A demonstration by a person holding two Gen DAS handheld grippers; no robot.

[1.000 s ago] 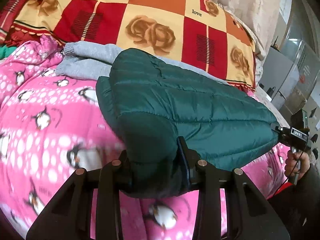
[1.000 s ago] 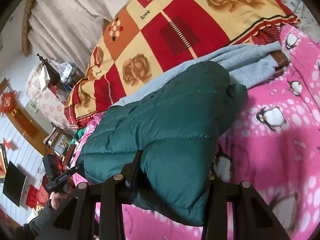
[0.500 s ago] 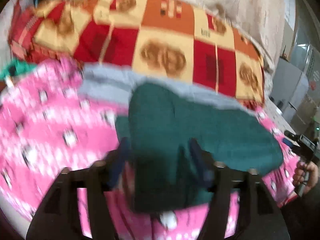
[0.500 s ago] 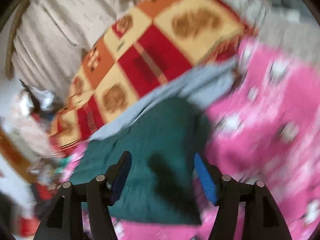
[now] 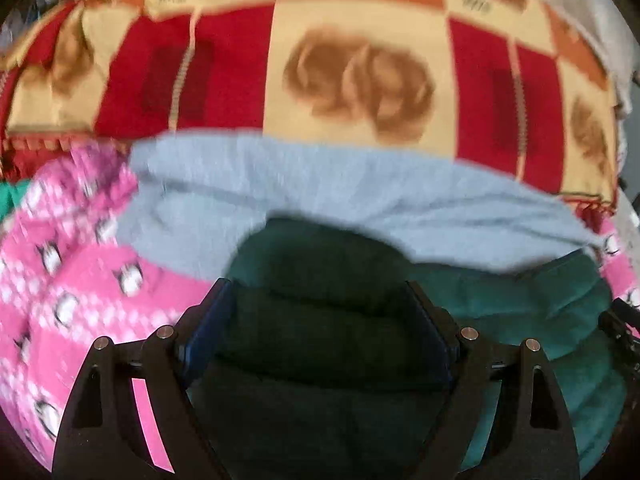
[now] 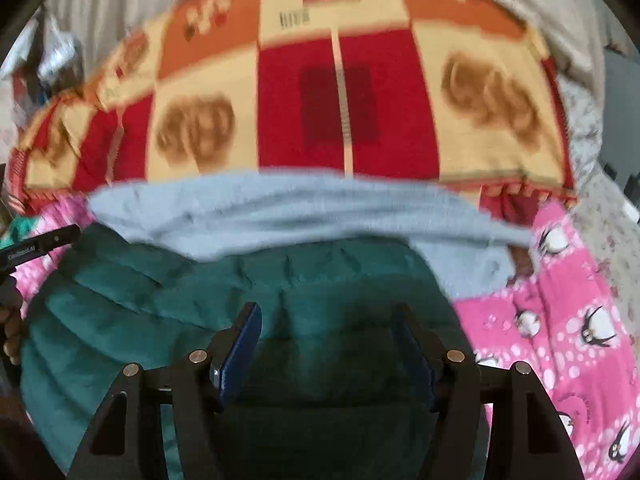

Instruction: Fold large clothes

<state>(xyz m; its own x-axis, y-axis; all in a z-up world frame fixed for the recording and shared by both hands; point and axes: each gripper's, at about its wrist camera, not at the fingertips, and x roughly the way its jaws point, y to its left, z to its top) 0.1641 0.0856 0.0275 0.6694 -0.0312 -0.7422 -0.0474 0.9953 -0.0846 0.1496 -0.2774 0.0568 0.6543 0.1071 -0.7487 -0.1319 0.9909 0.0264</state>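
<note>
Two garments point(image 5: 328, 320); two blankets point(image 5: 72, 304)

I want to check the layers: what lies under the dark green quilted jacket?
The dark green quilted jacket lies on a pink penguin blanket and overlaps a grey sweatshirt. Anything directly beneath is hidden.

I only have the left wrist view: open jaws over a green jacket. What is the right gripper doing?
Observer: The right gripper is open. Its jaws have just been opening, and the green jacket lies between them, unpinched.
Operator: Anything of the person in view?
Observer: Yes, a hand shows at the left edge of the right wrist view, beside the jacket.
</note>
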